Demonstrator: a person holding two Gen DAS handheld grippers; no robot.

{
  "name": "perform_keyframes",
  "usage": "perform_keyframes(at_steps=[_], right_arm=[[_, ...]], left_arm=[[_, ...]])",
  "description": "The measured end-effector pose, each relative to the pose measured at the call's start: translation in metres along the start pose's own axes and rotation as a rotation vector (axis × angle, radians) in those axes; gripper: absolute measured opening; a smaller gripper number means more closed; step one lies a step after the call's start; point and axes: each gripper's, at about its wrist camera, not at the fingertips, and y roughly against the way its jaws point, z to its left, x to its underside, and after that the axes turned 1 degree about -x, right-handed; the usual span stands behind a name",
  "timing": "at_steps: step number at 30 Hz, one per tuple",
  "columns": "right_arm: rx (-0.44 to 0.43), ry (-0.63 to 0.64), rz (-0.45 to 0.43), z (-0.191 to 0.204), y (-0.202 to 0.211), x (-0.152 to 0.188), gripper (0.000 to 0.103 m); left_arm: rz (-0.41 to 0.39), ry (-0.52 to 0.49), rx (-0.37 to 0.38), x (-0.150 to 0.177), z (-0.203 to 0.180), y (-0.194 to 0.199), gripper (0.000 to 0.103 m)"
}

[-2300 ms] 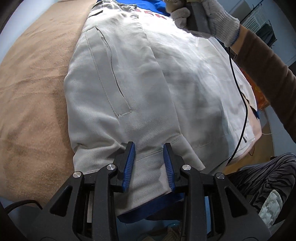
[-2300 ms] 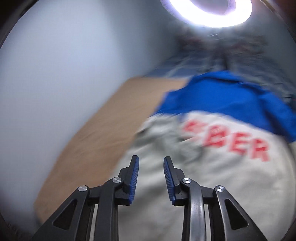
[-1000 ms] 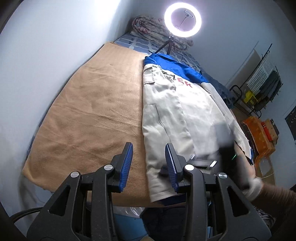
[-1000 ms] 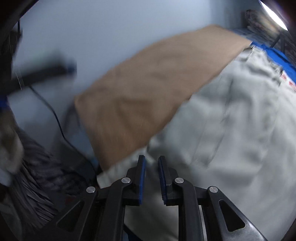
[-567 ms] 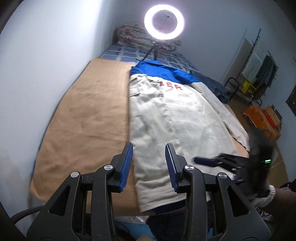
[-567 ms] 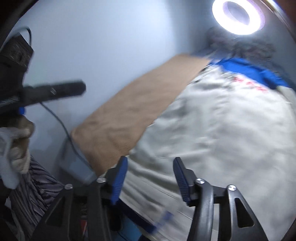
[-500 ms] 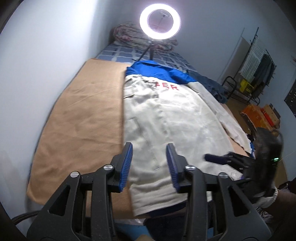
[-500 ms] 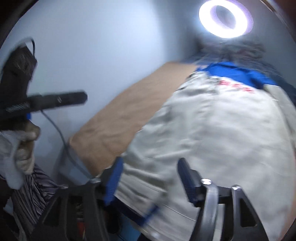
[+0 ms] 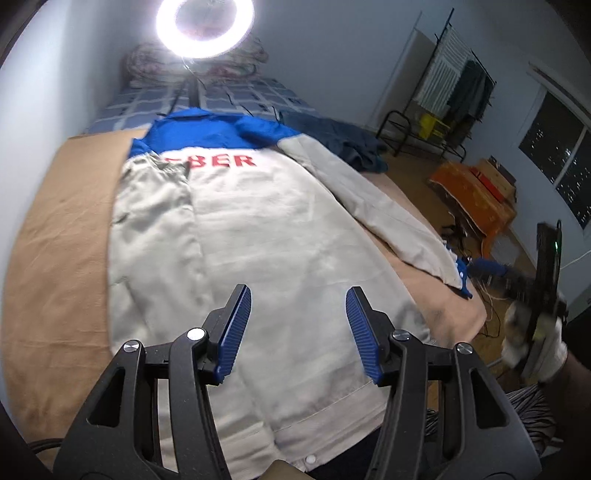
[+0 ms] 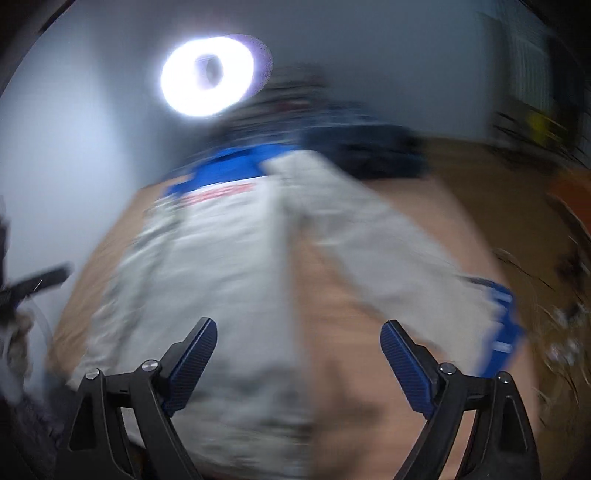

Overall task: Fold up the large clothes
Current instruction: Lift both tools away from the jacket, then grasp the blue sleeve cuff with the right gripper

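Opening above the jacket [image 9: 266, 258]: both hand-held grippers, apparently empty.

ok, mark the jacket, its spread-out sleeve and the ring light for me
jacket [image 9: 266, 236]: left wrist view, on the middle of its beige back.
spread-out sleeve [image 9: 384, 214]: left wrist view, midway along the beige sleeve.
ring light [image 9: 166, 26]: left wrist view, on the glowing ring's left side.

Ring light [image 9: 205, 27] glares (right wrist view badly motion-blurred), fisheye edges dark.
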Motion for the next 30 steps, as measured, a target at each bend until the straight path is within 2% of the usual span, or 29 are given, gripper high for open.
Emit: perform_keyframes(at_steps=[3,6,9,13,17,18,20,21,22,24,28,30], right_arm=[[0.072,-0.19,0.017,-0.081,-0.002,-0.002,0.079],[0.133,-0.363,0.032,-0.152,-0.005,0.002,0.078],[0.149,-0.515,0.056,-0.206,-0.017,0.01,0.074],[0.116,-0.618,0.09,-0.24,-0.038,0.017,0.07],[0.134,-0.63,0.129,-0.25,-0.063,0.015,0.068],[0.134,-0.625,0.134,-0.251,-0.068,0.013,0.064],[0.143,-0.596,0.142,-0.249,-0.071,0.01,0.048],[0.144,-0.576,0.144,-0.246,-0.071,0.009,0.029],[0.149,-0.552,0.151,-0.242,-0.072,0.007,0.015],[0.205,-0.492,0.14,-0.23,-0.065,0.002,0.005],[0.243,-0.388,0.064,-0.197,-0.035,-0.017,0.001],[0.276,-0.238,0.003,-0.158,-0.011,-0.031,0.0]], left_arm=[[0.059,0.041,0.008,0.006,0.004,-0.022,0.055],[0.079,0.059,0.003,0.006,0.004,-0.033,0.055],[0.071,0.05,-0.009,0.004,0.004,-0.035,0.055],[0.073,0.058,-0.007,0.001,0.005,-0.04,0.055],[0.086,0.059,-0.01,0.001,0.008,-0.046,0.055],[0.09,0.06,-0.01,0.002,0.009,-0.047,0.055],[0.095,0.058,-0.02,0.003,0.01,-0.048,0.055],[0.097,0.056,-0.025,0.004,0.011,-0.049,0.055],[0.097,0.056,-0.027,0.004,0.012,-0.048,0.055],[0.093,0.06,-0.026,0.004,0.013,-0.047,0.055],[0.077,0.067,-0.017,0.003,0.014,-0.041,0.055],[0.07,0.069,-0.013,0.002,0.014,-0.039,0.055]])
